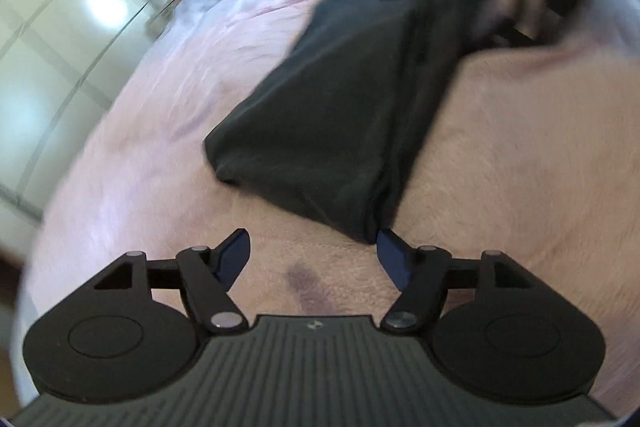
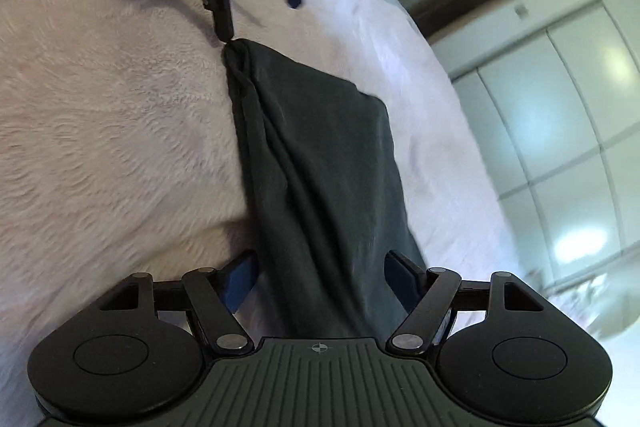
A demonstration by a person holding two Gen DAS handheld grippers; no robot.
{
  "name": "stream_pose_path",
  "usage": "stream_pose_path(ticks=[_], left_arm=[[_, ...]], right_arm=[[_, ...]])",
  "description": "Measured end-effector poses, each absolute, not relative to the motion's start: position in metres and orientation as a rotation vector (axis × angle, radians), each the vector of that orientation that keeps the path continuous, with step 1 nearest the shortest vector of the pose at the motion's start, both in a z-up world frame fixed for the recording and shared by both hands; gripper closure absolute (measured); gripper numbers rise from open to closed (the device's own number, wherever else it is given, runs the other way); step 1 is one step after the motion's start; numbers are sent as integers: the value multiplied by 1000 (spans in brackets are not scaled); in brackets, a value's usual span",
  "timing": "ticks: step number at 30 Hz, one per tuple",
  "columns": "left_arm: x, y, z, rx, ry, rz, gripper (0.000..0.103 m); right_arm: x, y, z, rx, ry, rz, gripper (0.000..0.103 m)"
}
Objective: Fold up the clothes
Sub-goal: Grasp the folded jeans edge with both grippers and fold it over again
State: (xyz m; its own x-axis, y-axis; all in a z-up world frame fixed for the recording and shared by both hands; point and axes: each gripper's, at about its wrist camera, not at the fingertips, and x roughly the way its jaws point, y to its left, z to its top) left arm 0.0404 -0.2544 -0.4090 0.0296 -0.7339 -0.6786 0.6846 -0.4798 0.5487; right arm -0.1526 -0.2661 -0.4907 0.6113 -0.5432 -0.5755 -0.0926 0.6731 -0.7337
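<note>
Dark grey garment (image 1: 340, 115), folded into a long narrow strip, lying diagonally across bed with fuzzy pale pink blanket (image 1: 520, 155). Glossy tiled floor (image 1: 48, 39) at far left of left wrist view, blurred. Left hand-held gripper (image 1: 314, 255) with jaws spread wide, nothing pinched between them; right blue fingertip (image 1: 394, 253) touching near corner of garment, left fingertip apart from cloth over bare blanket. Purplish mark (image 1: 308, 287) on blanket between fingers. Far end of garment at upper right of same view, motion-blurred, partly under dark gripper hardware; details there unreadable.

Right wrist view, left to right: pink blanket (image 2: 112, 131) filling left half; left hand-held gripper (image 2: 260, 11) seen from opposite side at top, one finger down on bunched far corner of garment (image 2: 320, 167), other blue finger lifted clear. Garment running from that corner straight down into right hand-held gripper (image 2: 320, 275), cloth passing between its two blue fingers. Right jaws wide apart, fingers flanking cloth on both sides, not clamped. White cabinet doors (image 2: 560, 131) with glare at right, beyond bed edge.
</note>
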Motion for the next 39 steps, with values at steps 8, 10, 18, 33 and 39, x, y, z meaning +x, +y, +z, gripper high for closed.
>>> stream_pose_path(ticks=[8, 10, 18, 33, 39], left_arm=[[12, -251, -440, 1423, -441, -1628, 26], [6, -256, -449, 1448, -522, -1601, 27], [-13, -259, -461, 1481, -684, -1520, 80], [-76, -50, -392, 1522, -436, -1749, 88], [-87, -28, -405, 1554, -318, -1711, 83]], right_arm=[[-126, -293, -488, -783, 861, -304, 90], [-133, -293, -475, -740, 825, -323, 92], [-159, -276, -439, -659, 780, -343, 94], [-250, -147, -422, -612, 793, -139, 94], [-276, -122, -438, -674, 804, -113, 87]])
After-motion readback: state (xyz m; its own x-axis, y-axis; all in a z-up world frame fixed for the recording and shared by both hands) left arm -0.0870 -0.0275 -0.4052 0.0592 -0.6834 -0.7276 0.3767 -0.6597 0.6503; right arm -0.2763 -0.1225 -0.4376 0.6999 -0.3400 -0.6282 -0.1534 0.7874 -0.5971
